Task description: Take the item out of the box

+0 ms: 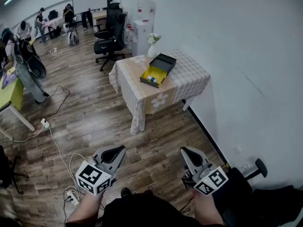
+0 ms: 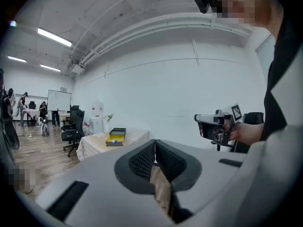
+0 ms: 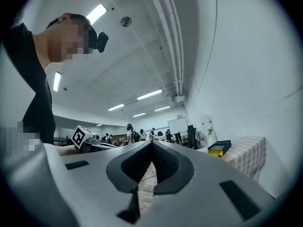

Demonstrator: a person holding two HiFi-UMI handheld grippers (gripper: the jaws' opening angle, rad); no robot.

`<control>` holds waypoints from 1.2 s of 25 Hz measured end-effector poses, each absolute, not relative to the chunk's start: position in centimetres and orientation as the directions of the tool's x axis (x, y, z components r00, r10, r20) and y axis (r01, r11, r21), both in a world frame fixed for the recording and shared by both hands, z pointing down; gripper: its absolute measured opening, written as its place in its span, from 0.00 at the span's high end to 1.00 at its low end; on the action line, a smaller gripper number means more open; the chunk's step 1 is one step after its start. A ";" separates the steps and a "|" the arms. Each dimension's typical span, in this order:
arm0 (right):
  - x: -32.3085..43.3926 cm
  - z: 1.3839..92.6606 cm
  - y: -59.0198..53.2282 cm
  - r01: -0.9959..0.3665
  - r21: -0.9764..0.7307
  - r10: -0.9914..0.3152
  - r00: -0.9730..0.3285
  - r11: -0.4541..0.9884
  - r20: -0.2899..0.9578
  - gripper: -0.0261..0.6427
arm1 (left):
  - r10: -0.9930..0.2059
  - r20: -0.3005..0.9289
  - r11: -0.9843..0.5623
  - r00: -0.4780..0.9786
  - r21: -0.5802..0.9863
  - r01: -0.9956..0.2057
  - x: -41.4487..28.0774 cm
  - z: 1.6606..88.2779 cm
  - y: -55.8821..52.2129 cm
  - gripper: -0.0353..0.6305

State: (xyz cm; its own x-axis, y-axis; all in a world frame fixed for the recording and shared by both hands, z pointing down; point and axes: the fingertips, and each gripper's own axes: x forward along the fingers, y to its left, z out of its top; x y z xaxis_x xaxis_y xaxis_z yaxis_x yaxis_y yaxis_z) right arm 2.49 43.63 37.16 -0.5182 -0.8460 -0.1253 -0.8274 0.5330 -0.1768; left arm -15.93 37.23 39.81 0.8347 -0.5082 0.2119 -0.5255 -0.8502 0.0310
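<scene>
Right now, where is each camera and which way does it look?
Head view: on the person's head, looking down at table and box; left gripper and right gripper show.
Left gripper view: on the left gripper, facing the table; right gripper shows.
Right gripper view: on the right gripper, facing the room; person's torso shows.
All three share the box.

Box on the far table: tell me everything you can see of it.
The box is shallow, rectangular, black outside, like stiff card. It lies open: a black half on the far side and a yellow-lined half nearer the person; whether they are hinged is unclear. A small white and blue item lies in the yellow half. The box rests on the checked tablecloth, skewed to the table's edges, beside a vase of white flowers. Nothing else touches it.
</scene>
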 end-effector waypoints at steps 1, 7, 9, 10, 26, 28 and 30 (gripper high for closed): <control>2.6 37.0 43.7 -0.826 -0.171 -0.844 -0.522 0.537 -0.128 0.91 | -0.510 0.208 -0.850 0.835 0.027 -0.526 -15.8 39.7 37.3 0.93; 4.0 36.2 45.3 -0.821 -0.151 -0.833 -0.530 0.550 -0.158 0.91 | -0.515 0.189 -0.849 0.836 0.020 -0.528 -14.4 39.0 38.8 0.93; 4.8 36.2 45.7 -0.819 -0.160 -0.833 -0.527 0.550 -0.166 0.91 | -0.516 0.188 -0.849 0.836 0.019 -0.528 -13.7 38.9 39.5 0.93; 5.2 36.3 46.0 -0.818 -0.166 -0.833 -0.527 0.551 -0.168 0.91 | -0.515 0.190 -0.849 0.836 0.017 -0.527 -13.3 38.9 39.9 0.93; 6.3 38.6 47.3 -0.760 -0.189 -0.782 -0.592 0.622 -0.194 0.90 | -0.466 0.227 -0.871 0.856 0.057 -0.489 -8.8 40.9 38.8 0.93; 6.4 39.0 46.3 -0.759 -0.204 -0.785 -0.590 0.619 -0.188 0.90 | -0.461 0.229 -0.871 0.857 0.067 -0.486 -8.7 41.3 37.7 0.93; 6.5 39.4 45.0 -0.758 -0.212 -0.788 -0.591 0.616 -0.176 0.90 | -0.461 0.226 -0.870 0.858 0.077 -0.487 -8.7 41.6 36.2 0.93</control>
